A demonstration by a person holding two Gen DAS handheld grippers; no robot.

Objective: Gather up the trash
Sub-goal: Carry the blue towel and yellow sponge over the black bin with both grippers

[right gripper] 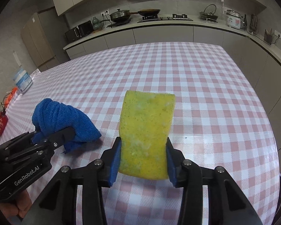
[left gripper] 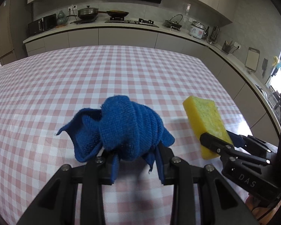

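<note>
Two grippers hung side by side above the checked bench, each with something clamped in it; at the far left edge stood a white tub with a blue label, and nearer, red packaging lay by the edge, too blurred to identify; next came the left gripper, its jaws drawn nearly together and pinching a bunched blue cloth, which bulged up and forward past the fingertips and was clear of the bench; just to its right the right gripper had its jaws closed on the two long sides of a yellow sponge, blue pads pressing its edges, the sponge sticking forward, tilted and off the bench; beyond ran a kitchen counter with pans and a rice cooker.
</note>
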